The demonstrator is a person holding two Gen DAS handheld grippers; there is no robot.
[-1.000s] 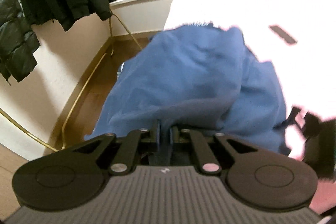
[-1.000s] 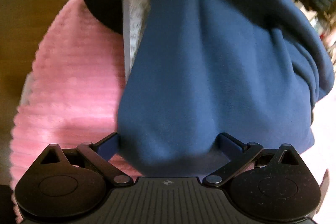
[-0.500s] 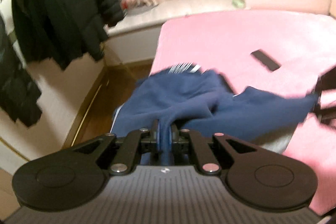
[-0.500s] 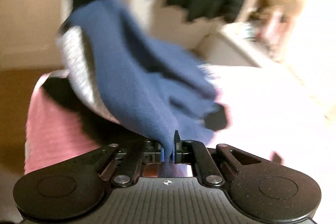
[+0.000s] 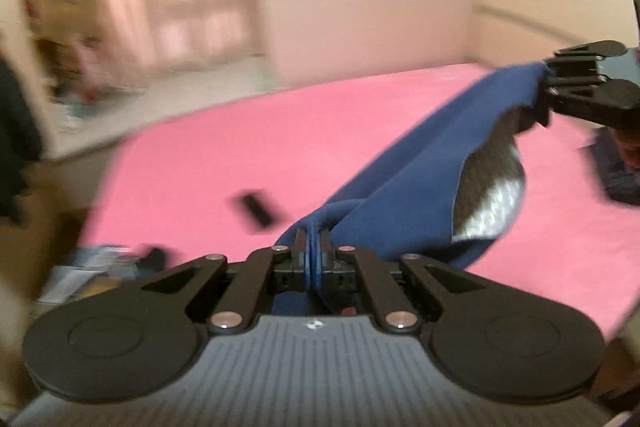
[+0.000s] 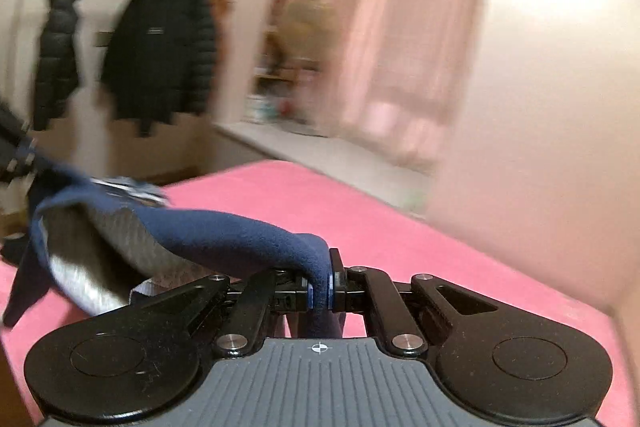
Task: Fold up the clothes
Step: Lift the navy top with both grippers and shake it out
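**Blue garment stretched between two claws above the pink bed**

The blue fleece garment (image 5: 404, 187) hangs in the air over the pink bed (image 5: 224, 155), pulled into a long band; in the left wrist view its long axis runs from the left claw (image 5: 314, 251) at the bottom centre up and to the right, ending at the right claw (image 5: 560, 87) near the frame's right edge; a grey lining (image 5: 488, 195) shows where the cloth sags open below that band. The left claw is clamped on one end of the garment, cloth pinched between its blue pads; the right claw (image 6: 320, 287) likewise grips the other end, the fleece (image 6: 224, 231) draping over its tips and trailing off to the left. A small dark object (image 5: 256, 209), blurred, lies on the bed beyond the left claw; dark jackets (image 6: 160, 47) hang on the far wall; pink curtains (image 6: 384, 59) cover the window.
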